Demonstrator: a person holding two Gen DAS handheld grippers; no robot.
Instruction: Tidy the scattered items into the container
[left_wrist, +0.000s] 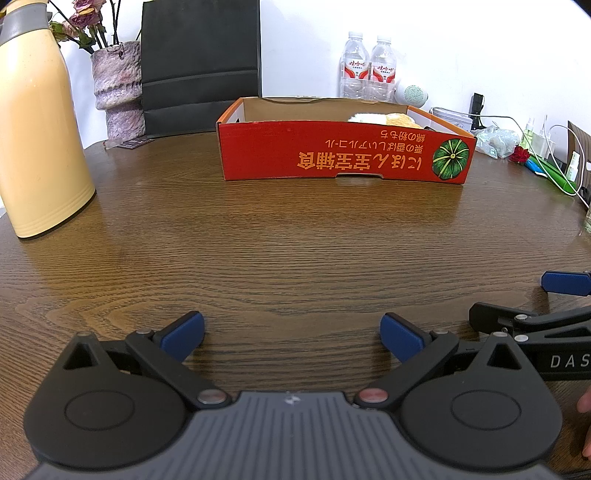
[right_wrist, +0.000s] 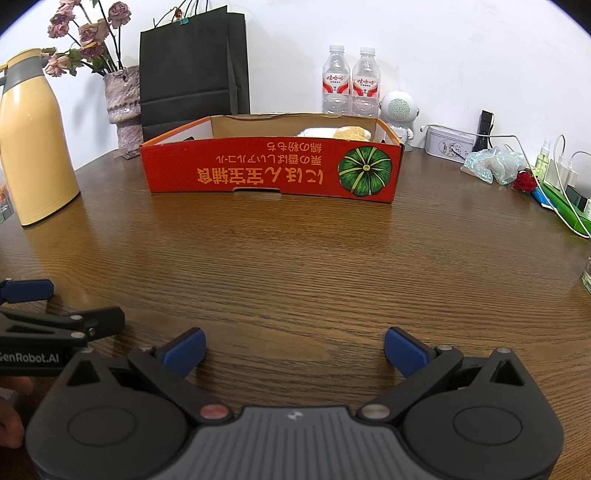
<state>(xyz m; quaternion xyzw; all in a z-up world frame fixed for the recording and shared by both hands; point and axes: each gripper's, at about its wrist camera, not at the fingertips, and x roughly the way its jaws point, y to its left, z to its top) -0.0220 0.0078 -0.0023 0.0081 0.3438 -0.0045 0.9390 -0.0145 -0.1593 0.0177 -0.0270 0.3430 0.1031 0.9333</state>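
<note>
Inside the red cardboard box (right_wrist: 271, 168), only the top of a pale, fuzzy white-and-tan item (right_wrist: 338, 133) shows above the near wall; what it is cannot be made out, and the box floor is hidden in both views. The box sits on the wooden table (right_wrist: 295, 258) well ahead of both grippers. The left gripper (left_wrist: 291, 334) is spread wide with nothing between its 2 blue pads, and so is the right gripper (right_wrist: 294, 349); each appears cut off at the other view's edge. Behind stand 2 water bottles (right_wrist: 351, 86), 1 yellow jug (right_wrist: 31, 147), 1 black bag (right_wrist: 192, 70), and 1 vase (right_wrist: 123, 107).
</note>
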